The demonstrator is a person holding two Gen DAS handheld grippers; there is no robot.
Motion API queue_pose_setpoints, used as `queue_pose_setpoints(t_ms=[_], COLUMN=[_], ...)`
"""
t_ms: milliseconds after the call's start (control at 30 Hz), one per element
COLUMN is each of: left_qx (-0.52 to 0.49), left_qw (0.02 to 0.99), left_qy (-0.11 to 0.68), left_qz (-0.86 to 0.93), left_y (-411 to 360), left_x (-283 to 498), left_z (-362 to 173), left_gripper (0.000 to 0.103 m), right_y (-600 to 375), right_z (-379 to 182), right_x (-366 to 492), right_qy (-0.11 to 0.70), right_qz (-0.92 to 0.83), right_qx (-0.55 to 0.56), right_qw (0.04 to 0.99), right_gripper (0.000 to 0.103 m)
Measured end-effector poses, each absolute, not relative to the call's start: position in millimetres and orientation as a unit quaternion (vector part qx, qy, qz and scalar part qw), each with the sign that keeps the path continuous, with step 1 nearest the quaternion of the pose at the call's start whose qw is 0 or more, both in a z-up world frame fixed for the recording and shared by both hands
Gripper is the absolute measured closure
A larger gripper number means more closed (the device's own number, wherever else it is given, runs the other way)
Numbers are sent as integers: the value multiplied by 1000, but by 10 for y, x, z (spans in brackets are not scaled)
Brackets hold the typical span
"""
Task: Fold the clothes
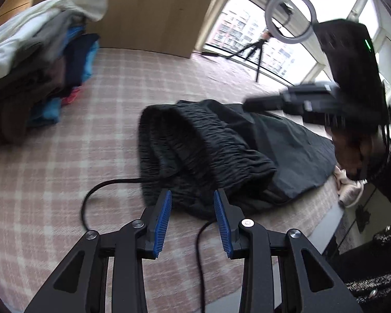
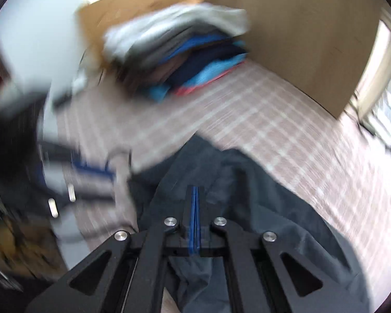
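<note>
Left wrist view shows my left gripper (image 1: 193, 195) with jaws apart and empty, low centre, at the near edge of the black garment (image 1: 211, 143) lying mid-frame on the pink checked bedspread (image 1: 65, 172). Right wrist view shows my right gripper (image 2: 195, 190) with jaws closed together over the same dark cloth (image 2: 273, 208), nothing visibly pinched; folded clothes (image 1: 39, 65) are stacked upper left.

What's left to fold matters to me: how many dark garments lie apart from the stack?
1. The dark garment lies on the checked cover, apart from the stack of clothes at far left. Others may be hidden.
</note>
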State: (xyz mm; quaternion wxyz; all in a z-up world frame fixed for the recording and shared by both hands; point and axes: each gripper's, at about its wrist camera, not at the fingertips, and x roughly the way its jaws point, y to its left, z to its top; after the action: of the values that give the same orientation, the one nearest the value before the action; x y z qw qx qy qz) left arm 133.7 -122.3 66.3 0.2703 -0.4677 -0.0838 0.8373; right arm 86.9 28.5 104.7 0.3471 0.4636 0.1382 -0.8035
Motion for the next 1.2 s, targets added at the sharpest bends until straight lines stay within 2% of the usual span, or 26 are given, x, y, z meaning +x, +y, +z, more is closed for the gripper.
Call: queue_pose_setpoints(t_ms=[100,167,200,233,367,433,533,600,667,700,733,767,900,1067,1133,1200], left_qx=[-479,-486,-488,-488,-491,-491,-488,-482,-479,-478,-478,-478,-478,-468,-464,-460], left_qw=[295,304,304,304,276,256,235,233,238,240,242,245,261,309,331,349], left_qy=[-71,-52,-43,-39,-69,-91,-107,-109,-108,-106,-103,-100,-84,-49,-30,-24], left_qz=[824,818,817,817,824,828,834,837,838,838,838,837,835,826,821,816], left_y=[-1039,-922,-904,-921,-1244,-1440,-1616,-1648,-1629,-1613,-1592,-1570,-1412,-1115,-958,-823], left_x=[1305,1317,1344,1382,1499,1536,1584,1610,1631,1637,1635,1634,1556,1376,1257,1082], left_z=[579,532,523,529,579,605,647,671,682,687,689,690,730,795,804,803], left_gripper=[71,71,71,71,71,71,71,71,71,71,71,71,71,71,71,71], right_y=[247,164,122,79,-107,-214,-296,-309,-317,-312,-300,-267,62,586,763,857], right_z=[1067,999,965,914,525,317,135,109,93,96,110,159,485,879,1009,1119], right_x=[975,1133,1212,1305,1794,1970,1921,1803,1688,1618,1542,1454,1062,596,498,454], right_qy=[179,232,258,288,462,537,570,556,535,518,496,463,277,54,-12,-45], right_qz=[-792,-781,-775,-769,-740,-723,-715,-723,-731,-734,-737,-741,-772,-788,-789,-792], right_qx=[454,438,430,419,316,253,239,259,284,304,327,356,444,491,494,488], right_qw=[368,379,384,388,373,354,326,318,314,316,321,331,362,366,365,364], right_gripper=[99,79,60,52,47,38,38,39,45,59,79,86,89,91,91,92])
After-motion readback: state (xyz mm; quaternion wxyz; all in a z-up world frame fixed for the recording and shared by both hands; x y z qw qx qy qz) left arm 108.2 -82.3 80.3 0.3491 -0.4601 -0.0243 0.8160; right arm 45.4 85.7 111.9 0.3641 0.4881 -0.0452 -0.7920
